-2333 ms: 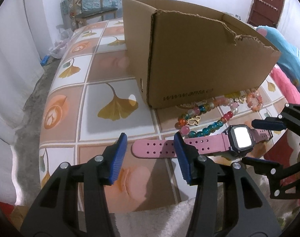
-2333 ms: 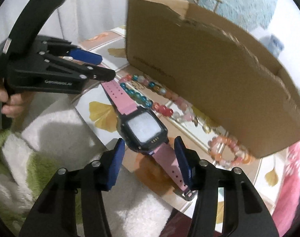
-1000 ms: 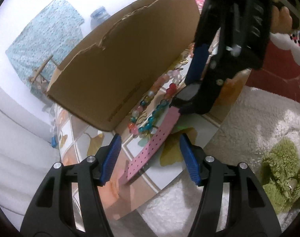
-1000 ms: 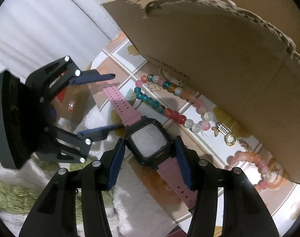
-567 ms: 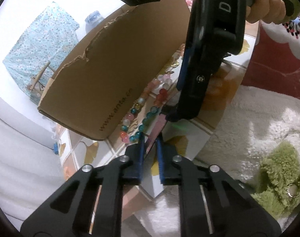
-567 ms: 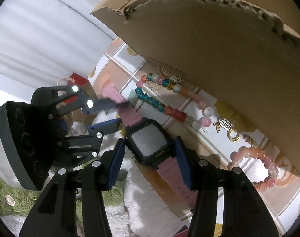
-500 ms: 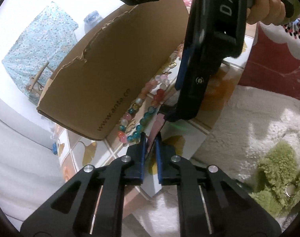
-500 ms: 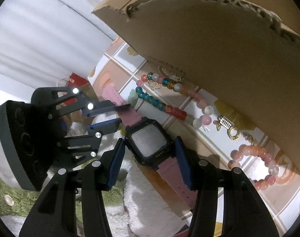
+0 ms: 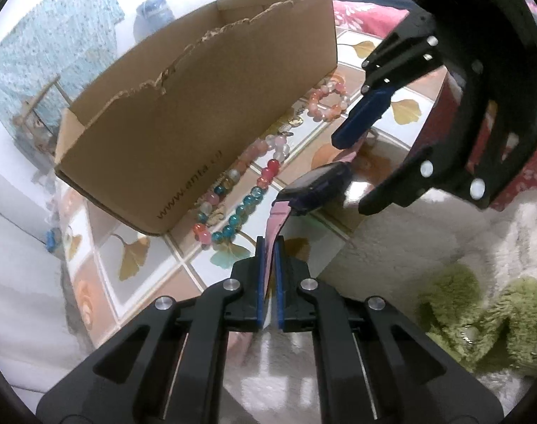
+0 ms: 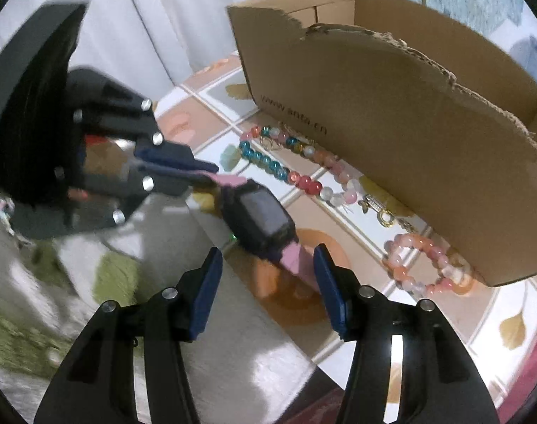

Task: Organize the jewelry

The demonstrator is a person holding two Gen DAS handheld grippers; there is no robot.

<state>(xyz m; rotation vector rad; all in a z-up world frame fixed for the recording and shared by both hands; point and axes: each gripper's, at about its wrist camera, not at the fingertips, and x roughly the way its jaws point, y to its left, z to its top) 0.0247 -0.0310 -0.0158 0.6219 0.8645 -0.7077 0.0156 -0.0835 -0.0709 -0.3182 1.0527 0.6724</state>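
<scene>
A pink-strapped watch [image 9: 312, 185] with a dark face is lifted off the tiled table. My left gripper [image 9: 268, 252] is shut on its pink strap [image 9: 273, 222]. In the right wrist view the watch [image 10: 259, 221] hangs from the left gripper [image 10: 212, 173], tilted, just ahead of my right gripper [image 10: 266, 265], which is open around the watch's lower strap without gripping it. A long multicoloured bead necklace [image 9: 249, 185] and a peach bead bracelet [image 10: 429, 265] lie on the table in front of the open cardboard box [image 9: 198, 106].
Small gold charms [image 10: 379, 210] lie between necklace and bracelet against the box [image 10: 409, 123]. The tiled table [image 9: 134, 272] has ginkgo-leaf prints. A white and green fluffy blanket [image 9: 462, 300] lies at the table's near edge. The right gripper [image 9: 365, 160] shows at upper right in the left wrist view.
My left gripper stays shut on the strap and has lifted the watch. My right gripper has drawn back so the watch face is now ahead of its fingers.
</scene>
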